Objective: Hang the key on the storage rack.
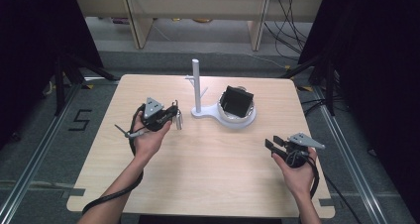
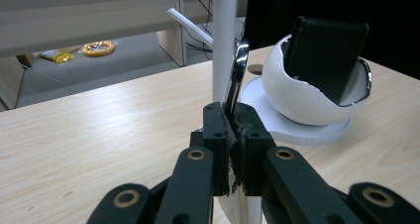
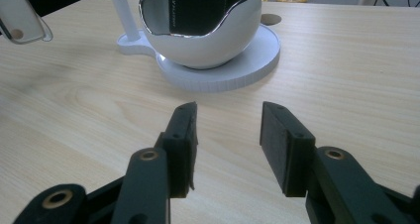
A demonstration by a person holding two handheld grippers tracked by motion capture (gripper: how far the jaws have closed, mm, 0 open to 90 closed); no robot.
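While white bowl (image 1: 236, 116) cradles black box (image 1: 236, 101), left gripper (image 2: 232, 130) pinches perhaps a metal strip (image 2: 238, 68); right gripper (image 3: 227, 135) agape, empty

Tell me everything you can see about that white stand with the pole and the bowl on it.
The white stand looks like matte plastic. A flat base joins a small foot to a round disc. An upright pole rises from the foot, with thin pegs slanting off it. On the disc sits a rounded white bowl with a wavy, chrome-edged rim, holding a black box tilted inside. The stand sits at the table's far middle. The left tongs hold a shiny metal piece close by the pole.
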